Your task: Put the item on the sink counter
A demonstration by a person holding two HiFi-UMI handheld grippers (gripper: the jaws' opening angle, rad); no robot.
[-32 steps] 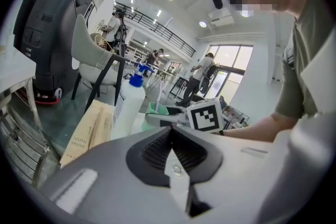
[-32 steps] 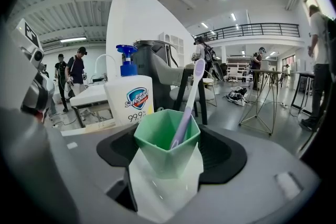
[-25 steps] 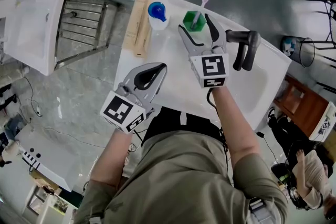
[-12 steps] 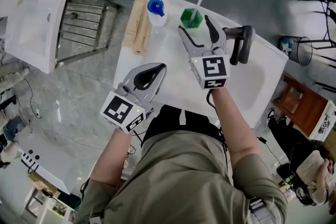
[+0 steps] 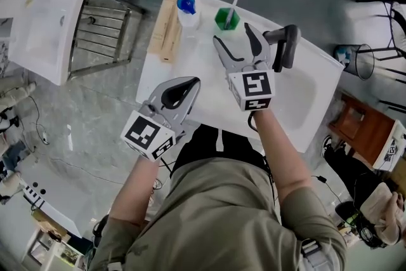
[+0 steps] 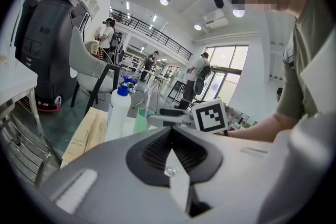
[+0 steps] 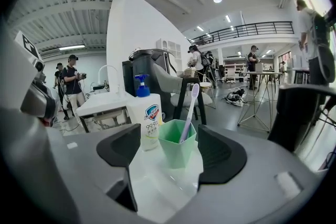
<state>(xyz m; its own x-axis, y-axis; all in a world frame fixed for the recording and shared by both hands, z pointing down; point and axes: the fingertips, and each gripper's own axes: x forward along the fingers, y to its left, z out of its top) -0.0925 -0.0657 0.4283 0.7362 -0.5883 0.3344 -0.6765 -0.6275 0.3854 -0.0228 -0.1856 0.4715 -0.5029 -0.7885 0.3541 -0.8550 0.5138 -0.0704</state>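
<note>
Backing off from a second ago, my right gripper [image 5: 233,41] has slid toward me, so the green cup [image 5: 226,19] with its toothbrush [image 5: 234,0] stands on the sink counter [image 5: 192,55] just past my fingertips [image 7: 220,157] rather than between them. Those fingers are spread wide and hold nothing. A soap bottle [image 5: 186,8] stands just left of the cup, a toothbrush box [image 5: 166,32] farther left (flat along the counter's edge), and the black tap [image 5: 287,47] is beside my right finger. My left gripper [image 5: 181,91] hangs closed and empty.
</note>
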